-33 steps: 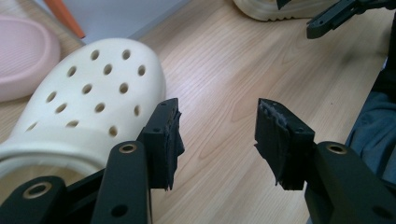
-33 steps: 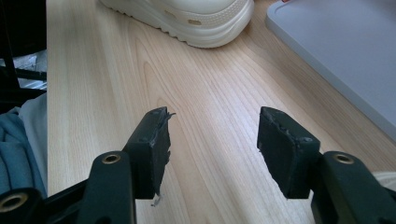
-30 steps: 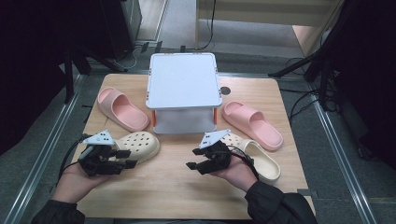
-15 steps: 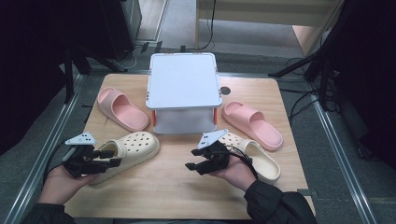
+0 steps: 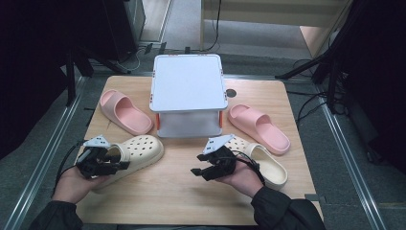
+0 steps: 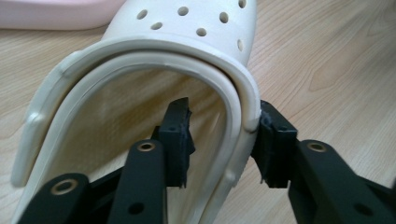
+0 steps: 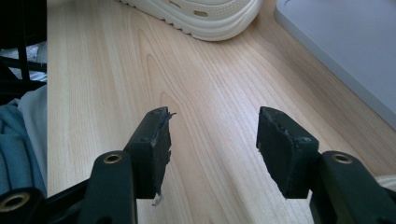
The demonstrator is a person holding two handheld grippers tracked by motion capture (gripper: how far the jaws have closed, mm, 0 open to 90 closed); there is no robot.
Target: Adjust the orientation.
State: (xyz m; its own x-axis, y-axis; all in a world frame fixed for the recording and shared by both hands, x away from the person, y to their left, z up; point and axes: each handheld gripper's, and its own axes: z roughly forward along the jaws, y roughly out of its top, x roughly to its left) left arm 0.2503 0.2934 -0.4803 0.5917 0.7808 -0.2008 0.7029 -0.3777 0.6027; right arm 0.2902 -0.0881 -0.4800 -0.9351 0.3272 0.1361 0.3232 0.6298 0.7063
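A cream clog point(image 5: 131, 155) with round holes over its toe is seen lying upright on the near left of the wooden table, toe pointed toward the far right. Its heel strap is folded forward over the opening, along the rim.

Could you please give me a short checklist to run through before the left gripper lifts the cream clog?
1. Left gripper straddles the heel rim of the cream clog, one jaw inside and one outside: ok.
2. Grip firm: cannot tell; the jaws have just been closing, the outer pad touches the rim, the inner one stands off.
3. Table around the clog free for lifting: ok.
4. Right gripper open, holding nothing, over bare wood: ok.
5. White stand apart from the clog: ok.
6. Pink slipper not touching the clog: ok in the high view.
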